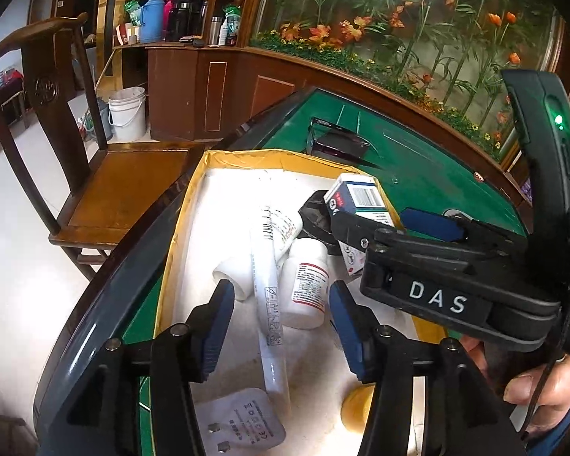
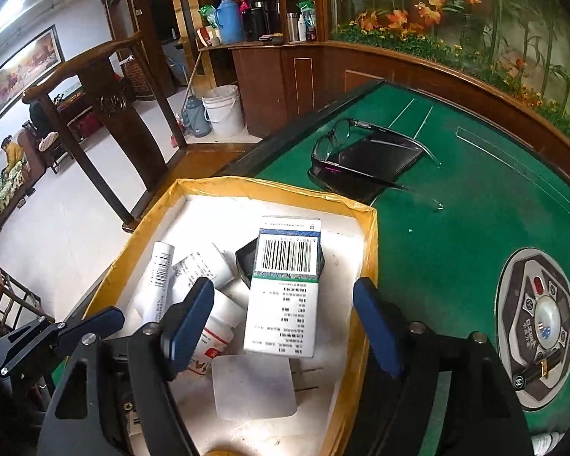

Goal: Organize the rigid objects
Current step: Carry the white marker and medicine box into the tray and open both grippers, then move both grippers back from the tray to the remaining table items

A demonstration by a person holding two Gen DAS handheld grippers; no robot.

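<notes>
Green felt table (image 2: 456, 235) carries yellow-rimmed box (image 2: 368, 266), wooden chair (image 2: 114, 114) beside.

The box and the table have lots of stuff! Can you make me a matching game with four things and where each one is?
Things:
1. glasses
2. barcode carton
3. white bottle
4. white bucket

Places:
A. on the floor
B. on the green table, outside the box
C. lying in the box, between the left claw fingers
D. in the box, leaning on a black thing

Pairs: 1-B, 2-D, 3-C, 4-A
</notes>
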